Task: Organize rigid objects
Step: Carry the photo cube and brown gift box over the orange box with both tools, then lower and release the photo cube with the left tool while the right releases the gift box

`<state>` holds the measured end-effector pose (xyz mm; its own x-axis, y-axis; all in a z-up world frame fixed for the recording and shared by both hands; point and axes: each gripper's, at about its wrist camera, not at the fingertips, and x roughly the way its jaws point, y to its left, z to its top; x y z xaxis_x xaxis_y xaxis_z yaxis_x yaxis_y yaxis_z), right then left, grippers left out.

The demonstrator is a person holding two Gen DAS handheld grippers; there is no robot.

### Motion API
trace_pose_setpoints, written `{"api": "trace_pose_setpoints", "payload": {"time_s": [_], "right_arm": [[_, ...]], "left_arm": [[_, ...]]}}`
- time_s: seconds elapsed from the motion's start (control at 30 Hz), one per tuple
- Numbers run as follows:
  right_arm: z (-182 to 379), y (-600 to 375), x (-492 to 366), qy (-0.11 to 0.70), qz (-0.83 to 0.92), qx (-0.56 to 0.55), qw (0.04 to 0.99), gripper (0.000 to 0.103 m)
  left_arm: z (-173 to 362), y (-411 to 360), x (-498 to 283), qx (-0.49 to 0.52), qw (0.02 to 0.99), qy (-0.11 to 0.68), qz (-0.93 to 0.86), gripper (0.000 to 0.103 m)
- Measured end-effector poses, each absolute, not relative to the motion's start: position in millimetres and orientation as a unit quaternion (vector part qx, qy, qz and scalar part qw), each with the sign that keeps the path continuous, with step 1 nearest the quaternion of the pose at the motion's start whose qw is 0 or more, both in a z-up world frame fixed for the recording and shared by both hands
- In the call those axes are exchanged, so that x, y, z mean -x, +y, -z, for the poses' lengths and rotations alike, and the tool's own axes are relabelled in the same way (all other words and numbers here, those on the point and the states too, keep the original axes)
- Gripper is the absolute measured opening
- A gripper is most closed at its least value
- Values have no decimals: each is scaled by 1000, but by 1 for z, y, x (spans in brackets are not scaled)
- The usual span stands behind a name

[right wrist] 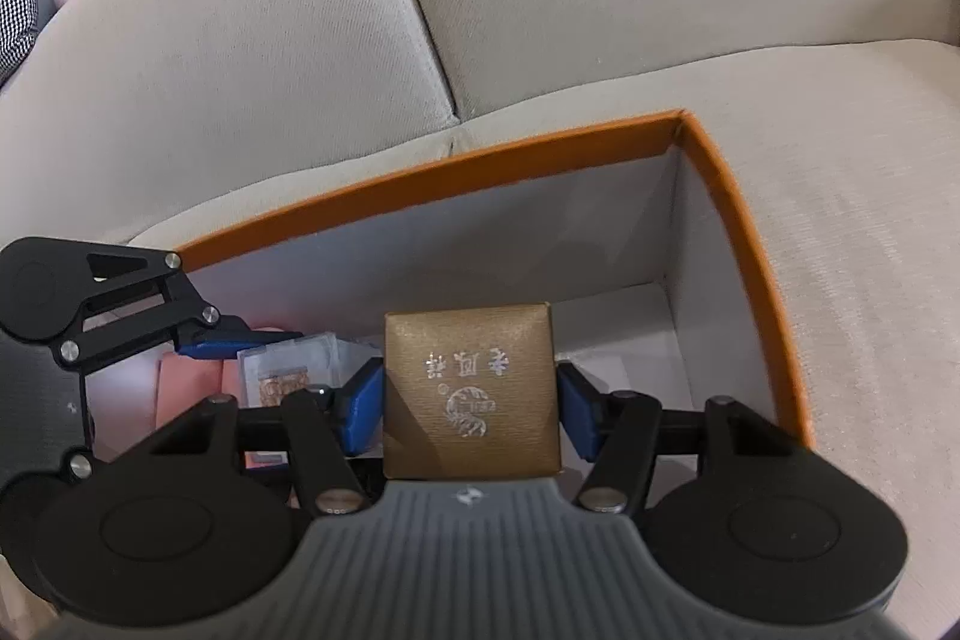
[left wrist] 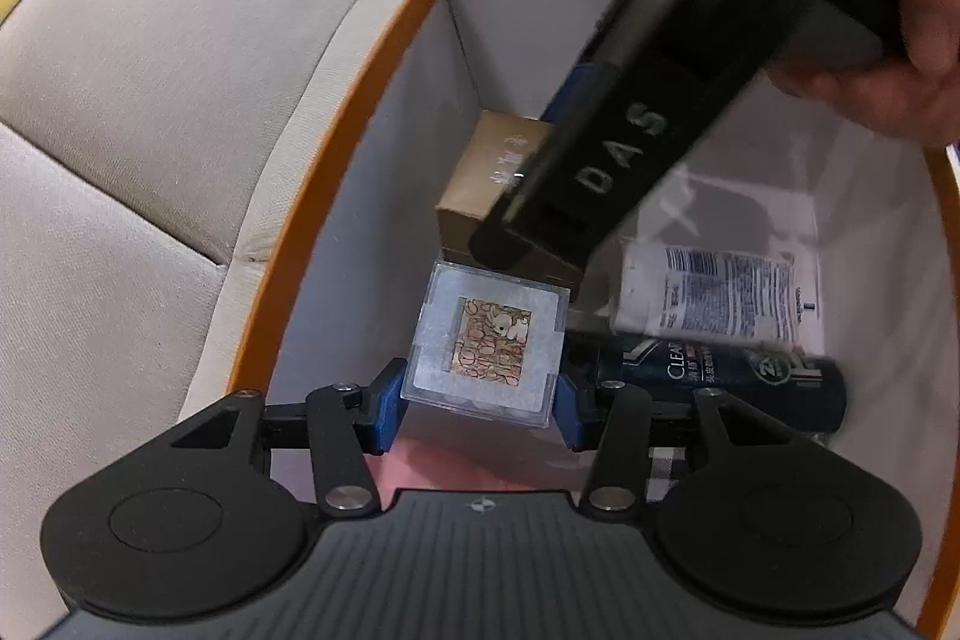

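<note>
My left gripper (left wrist: 479,403) is shut on a clear plastic case (left wrist: 489,343) with a picture card inside, its blue pads pressing on both sides. It hangs inside an orange-rimmed white box (left wrist: 336,172) that stands on a beige sofa. My right gripper (right wrist: 471,415) is shut on a gold box (right wrist: 471,370) with silver characters, low inside the same orange-rimmed box (right wrist: 420,178). In the left wrist view the gold box (left wrist: 480,178) sits just beyond the clear case, under the right gripper's black body (left wrist: 630,142). The clear case (right wrist: 288,364) shows at the left of the right wrist view.
A white tube with blue print (left wrist: 714,292) and a dark CLEAR bottle (left wrist: 720,376) lie in the box at the right. Something pink (left wrist: 444,460) lies on the box floor. A hand (left wrist: 888,100) holds the right gripper. Sofa cushions (right wrist: 270,40) surround the box.
</note>
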<state>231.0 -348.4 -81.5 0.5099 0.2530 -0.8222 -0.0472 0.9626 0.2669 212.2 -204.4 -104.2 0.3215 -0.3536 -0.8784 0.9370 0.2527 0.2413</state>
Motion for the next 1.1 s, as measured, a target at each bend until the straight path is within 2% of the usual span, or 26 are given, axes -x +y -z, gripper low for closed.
{"api": "trace_pose_setpoints", "payload": {"time_s": [0.33,0.5,0.87,1.1], "right_arm": [[88,-346,-234,494,-94,-100,859,61],[86,-341,-238,496,-76,-78,862,61],[87,-332,-237,505,-46,-63,859,62],[90,-328,-247,512,-39,-63,856,61]], "left_arm": [[104,-191,-192,-367,746,364,421,58],[103,-187,-175,-367,762,354,398,65],[96,-177,-164,-290,799,420,317,67],[82,-167,-146,-245,815,427,306,66]]}}
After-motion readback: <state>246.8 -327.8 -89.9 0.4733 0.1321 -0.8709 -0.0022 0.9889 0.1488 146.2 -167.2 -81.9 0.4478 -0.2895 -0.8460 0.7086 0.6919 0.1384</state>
